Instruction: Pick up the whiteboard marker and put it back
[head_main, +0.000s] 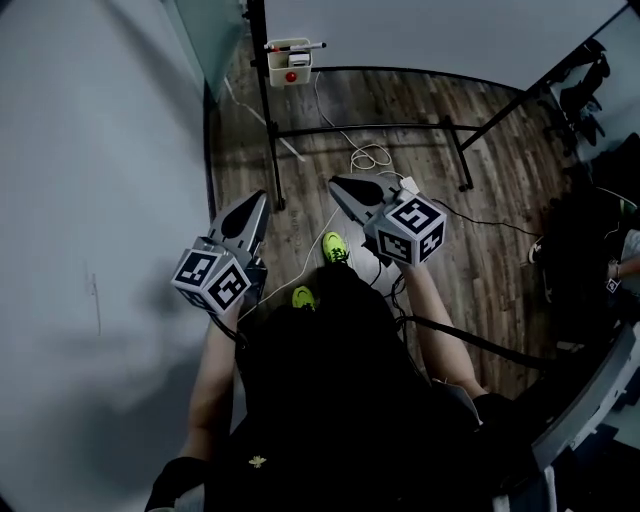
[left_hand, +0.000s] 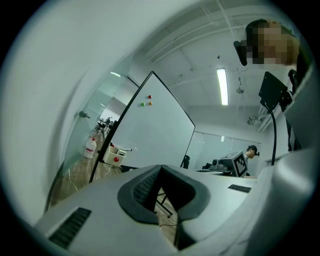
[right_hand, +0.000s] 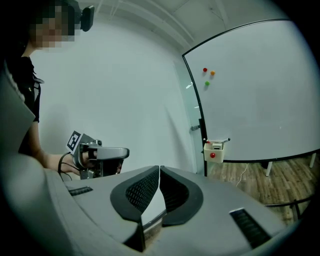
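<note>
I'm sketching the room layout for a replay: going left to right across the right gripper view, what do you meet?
Person in a black shirt → left gripper → right gripper, jaws together → white holder box with the whiteboard marker on top → whiteboard.

A person is standing on a wooden floor (head_main: 400, 110), holding the left gripper (head_main: 260, 198) and the right gripper (head_main: 336, 184) out in front, both pointing toward a whiteboard stand (head_main: 268, 120). A marker (head_main: 297, 46) is lying across the top of a white box (head_main: 291, 66) with a red button (head_main: 291, 76), well ahead of both grippers. A white cable (head_main: 368, 157) is trailing over the floor, and yellow-green shoes (head_main: 335, 247) are showing below.
</note>
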